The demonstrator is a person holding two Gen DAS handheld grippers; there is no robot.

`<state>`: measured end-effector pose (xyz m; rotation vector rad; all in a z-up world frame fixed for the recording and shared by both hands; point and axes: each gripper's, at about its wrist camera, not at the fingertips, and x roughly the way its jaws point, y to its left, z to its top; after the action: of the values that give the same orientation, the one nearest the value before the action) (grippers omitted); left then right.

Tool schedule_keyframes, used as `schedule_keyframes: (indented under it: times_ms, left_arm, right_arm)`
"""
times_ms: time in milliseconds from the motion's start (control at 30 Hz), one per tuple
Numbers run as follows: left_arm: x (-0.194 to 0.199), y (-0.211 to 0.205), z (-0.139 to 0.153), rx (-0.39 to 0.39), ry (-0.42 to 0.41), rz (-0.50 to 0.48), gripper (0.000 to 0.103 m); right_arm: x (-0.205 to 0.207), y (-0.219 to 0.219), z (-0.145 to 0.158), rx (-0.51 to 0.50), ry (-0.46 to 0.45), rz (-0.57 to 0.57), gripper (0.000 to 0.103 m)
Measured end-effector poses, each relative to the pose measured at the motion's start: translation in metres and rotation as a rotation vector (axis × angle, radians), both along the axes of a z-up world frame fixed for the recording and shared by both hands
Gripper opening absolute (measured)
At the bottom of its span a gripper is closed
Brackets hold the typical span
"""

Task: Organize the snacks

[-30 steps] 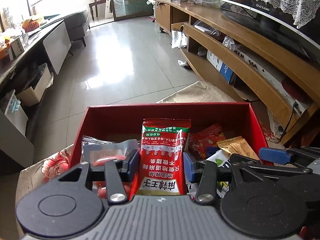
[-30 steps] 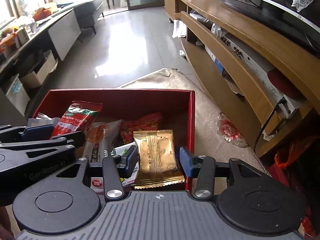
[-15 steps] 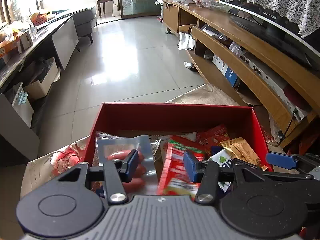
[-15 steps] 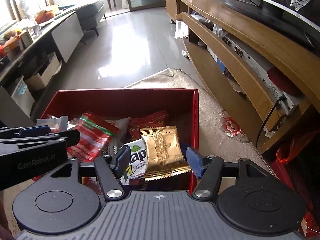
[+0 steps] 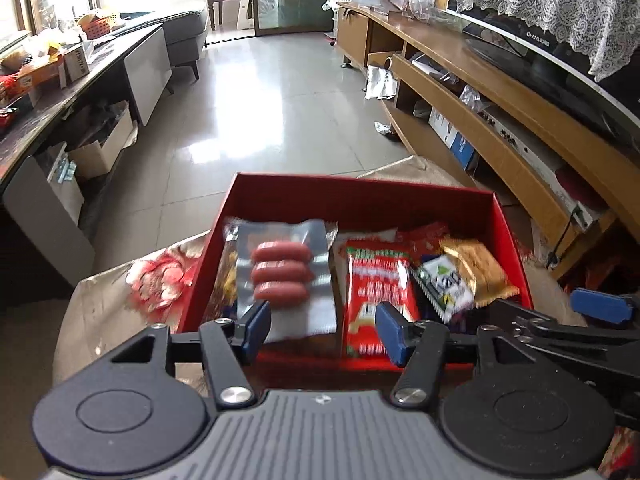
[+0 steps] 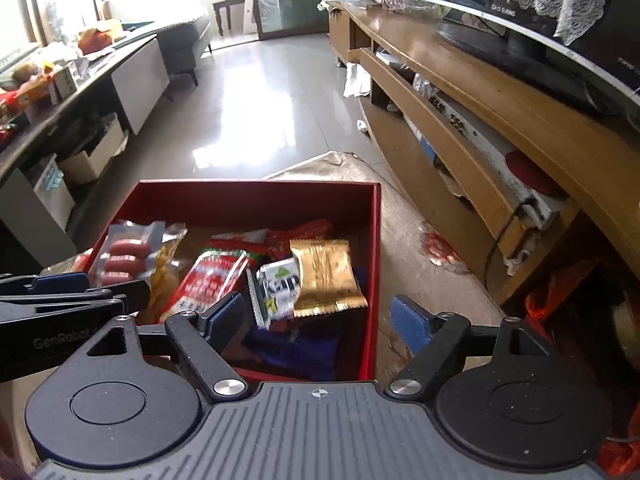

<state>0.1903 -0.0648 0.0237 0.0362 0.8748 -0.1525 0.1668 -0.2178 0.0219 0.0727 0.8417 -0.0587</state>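
Note:
A red box [image 5: 360,196] [image 6: 256,194] holds several snack packs: a clear pack of sausages [image 5: 282,274] [image 6: 124,258], a red and green packet [image 5: 378,292] [image 6: 210,278], a gold packet [image 5: 476,272] [image 6: 324,276] and a small white and black packet [image 5: 442,290] [image 6: 278,286]. My left gripper [image 5: 322,330] hovers over the box's near edge, its jaws opening, nothing pressed between them. My right gripper [image 6: 316,320] hangs above the box's near right corner, jaws opening wide, holding nothing; the gold packet lies in the box beyond them.
The box sits on a beige floral cloth [image 5: 160,284] [image 6: 436,248]. A long wooden TV cabinet [image 5: 500,120] [image 6: 480,120] runs along the right. A dark counter [image 5: 80,84] with clutter lines the left, cardboard boxes [image 5: 100,148] beneath. Shiny tiled floor [image 5: 272,112] lies beyond.
Both grippers let go: the red and green packet dropped flat into the box, and the gold packet settled in the box. Both grippers opened and drew back from the box.

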Motion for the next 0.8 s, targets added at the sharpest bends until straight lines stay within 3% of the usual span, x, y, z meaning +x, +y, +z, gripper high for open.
schedule_keyframes:
  times_ms: [467,800]
  left_arm:
    - [-0.098,0.016,-0.033,0.057,0.073,0.003,0.058]
    - [-0.154,0.024,-0.038,0.068,0.071,-0.012,0.074]
  right_arm:
    - [-0.098,0.022,-0.014,-0.041,0.051,-0.055,0.09]
    - [-0.15,0.03,-0.029,-0.044,0.082,-0.094,0.09]
